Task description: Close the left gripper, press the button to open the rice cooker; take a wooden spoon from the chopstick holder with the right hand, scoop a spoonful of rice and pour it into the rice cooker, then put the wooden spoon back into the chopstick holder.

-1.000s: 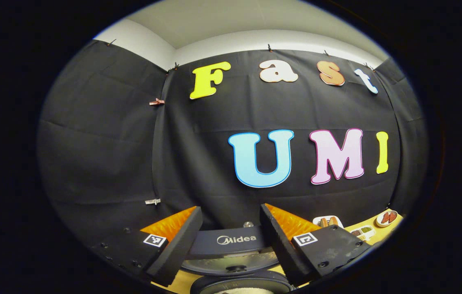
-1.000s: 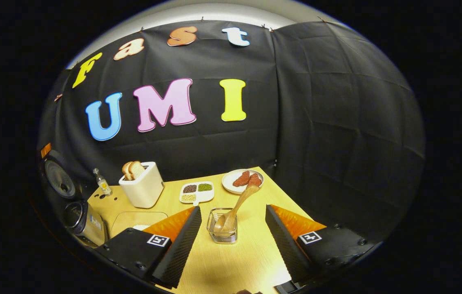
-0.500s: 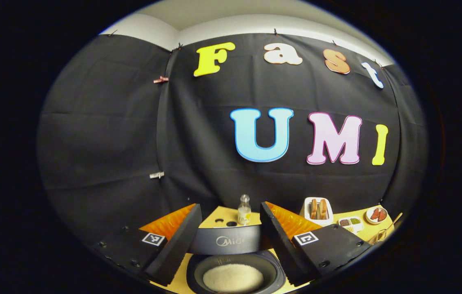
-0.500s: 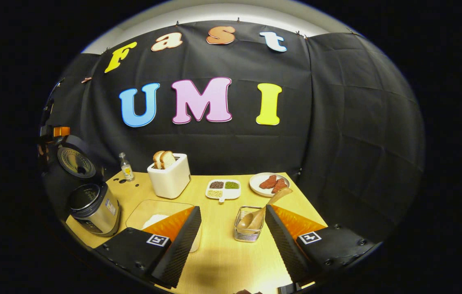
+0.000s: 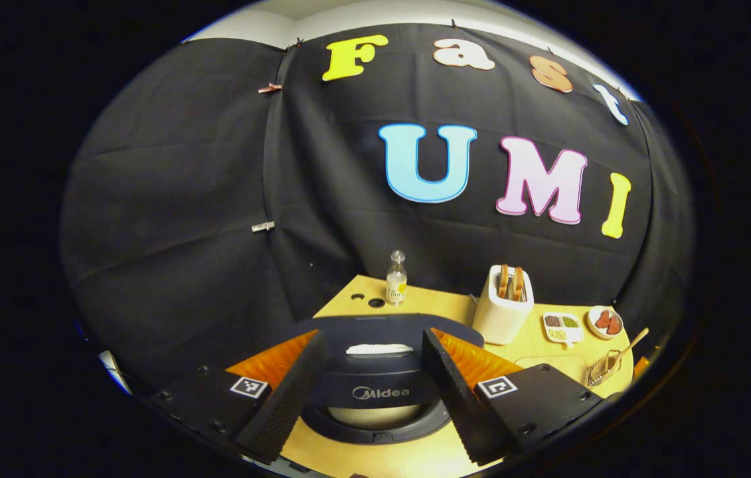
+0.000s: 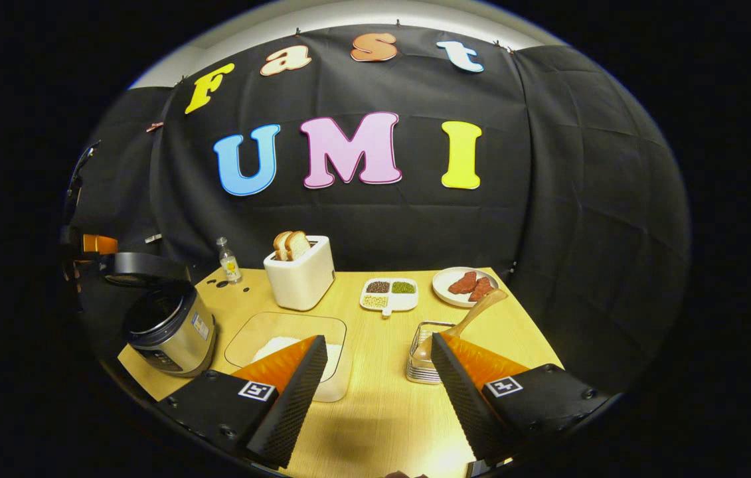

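The rice cooker (image 6: 172, 328) stands at the table's left, its dark lid (image 6: 143, 269) hanging nearly level above the pot. In the left gripper view that lid (image 5: 382, 325) lies between the fingers of my open left gripper (image 5: 373, 337); I cannot tell whether they touch it. The left gripper (image 6: 93, 243) also shows at the far left, just behind the lid. The wooden spoon (image 6: 475, 312) leans in the wire chopstick holder (image 6: 423, 365), beside the right finger of my open, empty right gripper (image 6: 378, 342). Spoon (image 5: 624, 346) and holder (image 5: 601, 372) sit far right.
A clear tray (image 6: 269, 320) of white rice lies in front of the right gripper's left finger. Behind stand a white toaster (image 6: 302, 279) with bread, a small bottle (image 6: 228, 260), a divided dish (image 6: 388, 295) of beans and a plate (image 6: 451, 287) of meat slices.
The cooker lid has swung from upright down to nearly level over the pot, the left gripper moving with it. The right gripper has drawn back from the holder; the spoon stays in it.
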Available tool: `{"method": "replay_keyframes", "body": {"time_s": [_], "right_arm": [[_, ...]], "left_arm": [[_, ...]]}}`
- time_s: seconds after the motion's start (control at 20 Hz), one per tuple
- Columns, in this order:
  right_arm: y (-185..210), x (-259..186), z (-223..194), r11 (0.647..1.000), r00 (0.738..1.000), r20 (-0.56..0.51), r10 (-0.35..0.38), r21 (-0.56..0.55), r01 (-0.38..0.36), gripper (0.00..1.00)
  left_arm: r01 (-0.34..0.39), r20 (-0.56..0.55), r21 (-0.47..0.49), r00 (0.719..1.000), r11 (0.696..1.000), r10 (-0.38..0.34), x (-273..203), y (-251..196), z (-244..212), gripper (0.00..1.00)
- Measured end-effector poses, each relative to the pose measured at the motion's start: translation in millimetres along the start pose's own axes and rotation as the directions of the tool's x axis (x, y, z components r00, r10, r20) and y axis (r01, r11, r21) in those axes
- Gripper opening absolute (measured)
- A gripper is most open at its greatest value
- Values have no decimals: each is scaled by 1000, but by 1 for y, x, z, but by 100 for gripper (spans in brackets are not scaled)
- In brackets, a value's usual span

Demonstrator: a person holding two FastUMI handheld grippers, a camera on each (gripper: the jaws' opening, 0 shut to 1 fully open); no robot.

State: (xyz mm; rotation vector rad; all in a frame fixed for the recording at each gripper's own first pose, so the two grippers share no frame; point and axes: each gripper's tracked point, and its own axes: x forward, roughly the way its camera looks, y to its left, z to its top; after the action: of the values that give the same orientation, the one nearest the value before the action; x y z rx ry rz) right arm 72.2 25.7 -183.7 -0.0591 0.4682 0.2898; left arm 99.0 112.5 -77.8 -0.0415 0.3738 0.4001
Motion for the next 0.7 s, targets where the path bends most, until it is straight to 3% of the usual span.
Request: {"method": "replay_keyframes", "body": {"time_s": [0.4, 0.7], "right_arm": [[5, 0, -24, 999, 998, -57, 41, -14, -41, 99], [-1, 3, -27, 998, 996, -67, 61, 0, -61, 99]], "left_arm": [[26, -111, 22, 994, 999, -23, 5, -7, -83, 99], [17, -144, 54, 990, 998, -9, 9, -9, -110, 99]]}}
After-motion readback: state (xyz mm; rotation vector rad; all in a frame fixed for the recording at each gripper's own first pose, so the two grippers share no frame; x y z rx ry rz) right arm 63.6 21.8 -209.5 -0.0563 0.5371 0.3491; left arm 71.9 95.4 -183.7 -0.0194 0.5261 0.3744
